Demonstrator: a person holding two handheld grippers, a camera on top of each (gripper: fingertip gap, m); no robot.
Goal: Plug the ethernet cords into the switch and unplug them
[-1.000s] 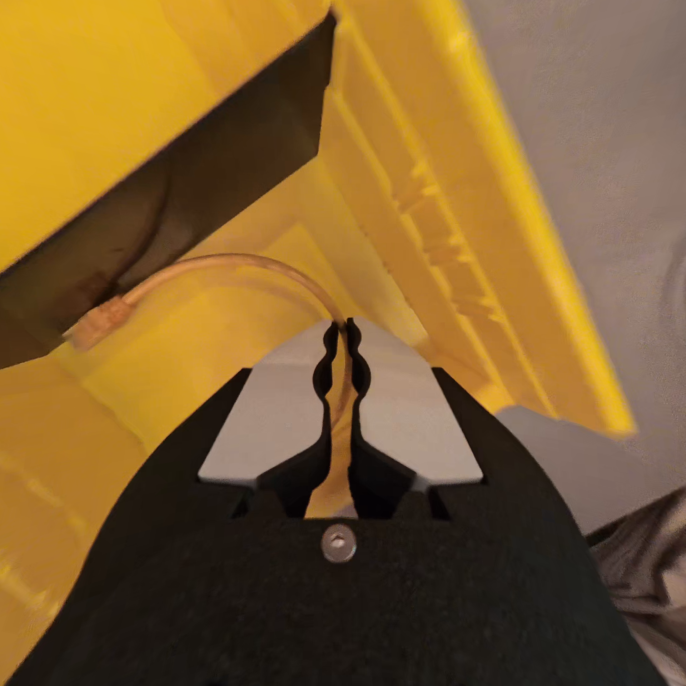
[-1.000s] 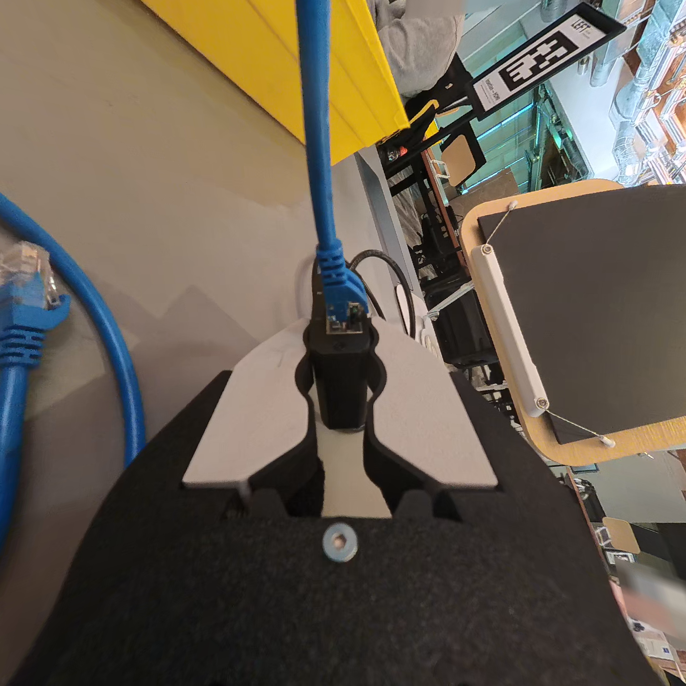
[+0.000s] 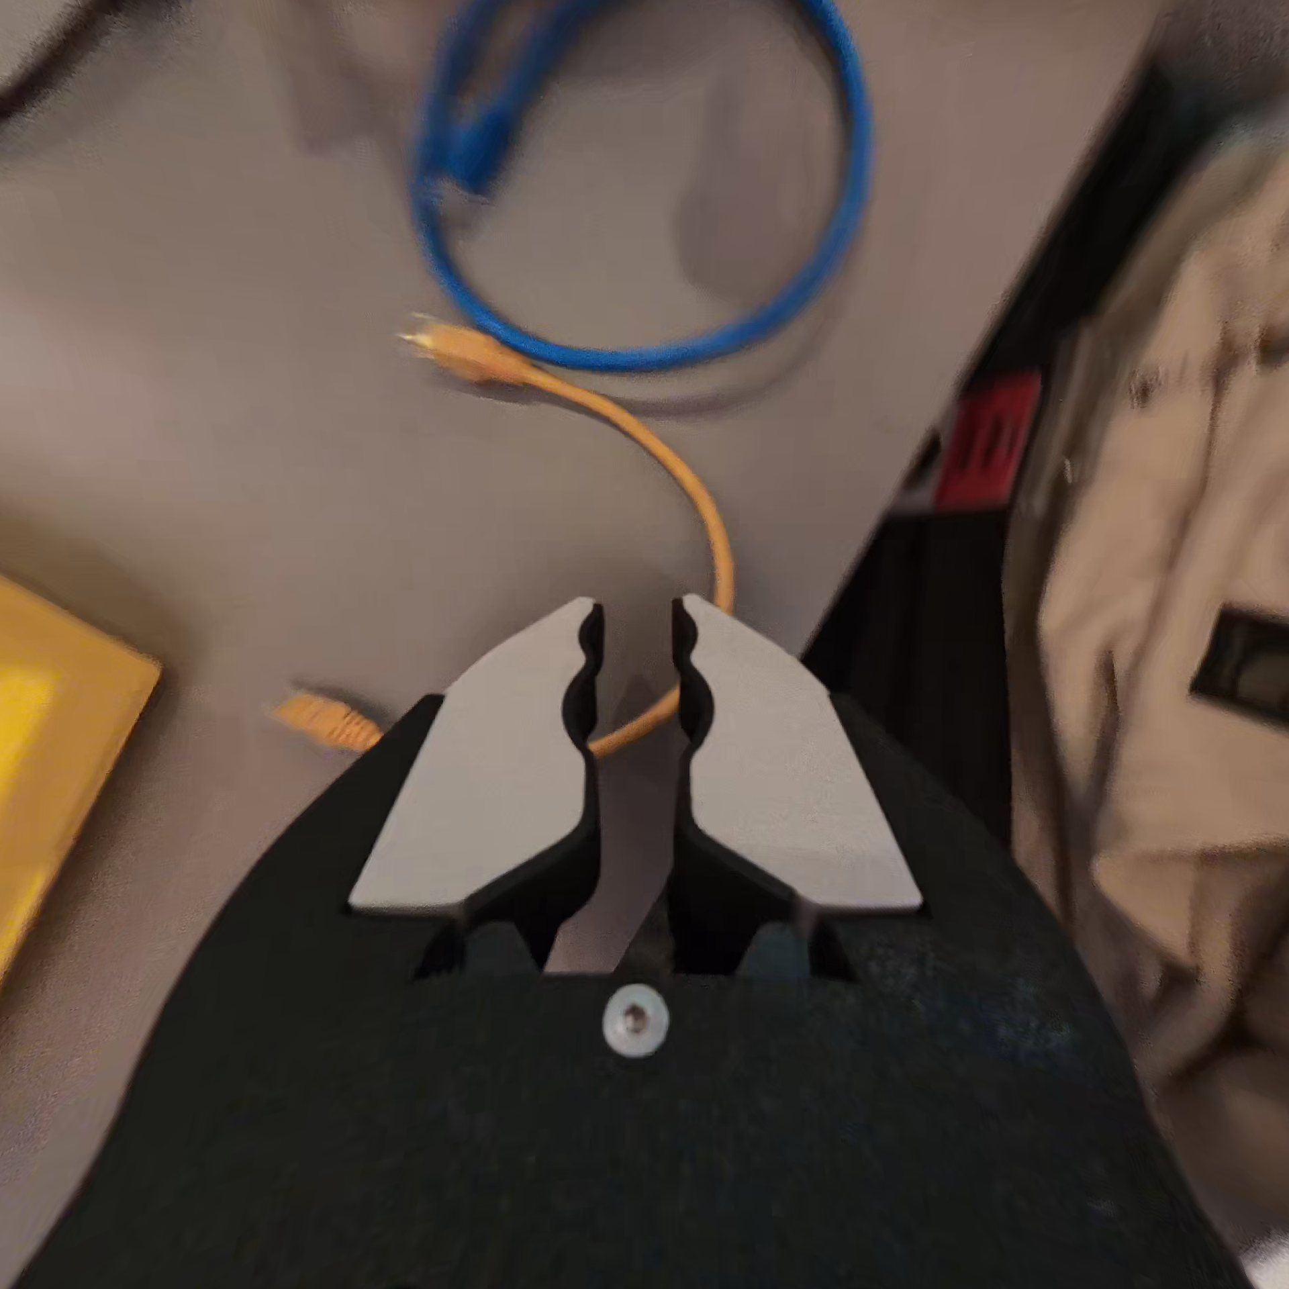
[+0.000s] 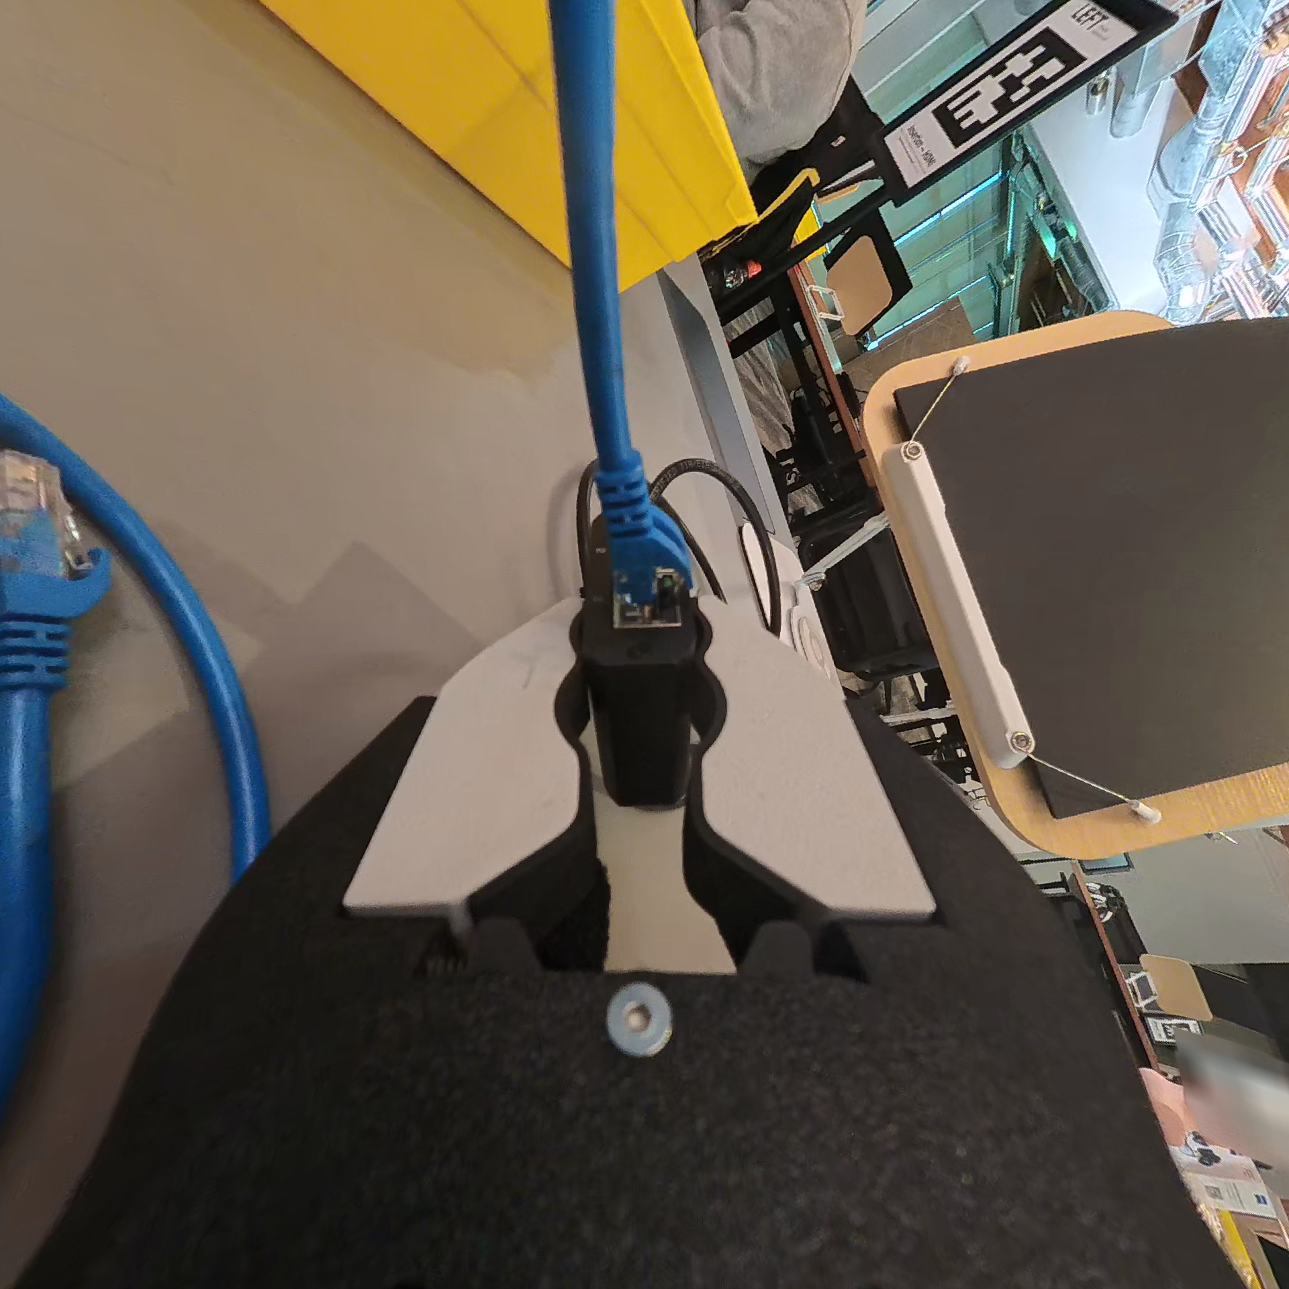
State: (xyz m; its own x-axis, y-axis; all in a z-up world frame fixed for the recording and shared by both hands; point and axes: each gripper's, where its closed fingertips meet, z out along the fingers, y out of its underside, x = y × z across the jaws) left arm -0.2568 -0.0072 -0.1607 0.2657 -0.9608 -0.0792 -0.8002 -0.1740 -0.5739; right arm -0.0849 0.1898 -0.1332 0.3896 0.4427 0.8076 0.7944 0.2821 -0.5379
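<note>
Switch [image 4: 638, 704] is clamped between the fingers of the right gripper [image 4: 636, 628], with one blue cord [image 4: 593, 279] plugged into it. Left gripper [image 3: 631, 614] is seen parted and empty above the orange cord [image 3: 669, 474] lying on the table [image 3: 244, 418].

Grey tabletop in a busy workshop

A yellow bin [image 4: 488, 104] sits on the grey table [image 4: 279, 349]. Beyond its edge stand a wood-rimmed black board [image 4: 1116, 593], black shelving [image 4: 837, 432] and what may be bright windows [image 4: 976, 209], blurred.
</note>
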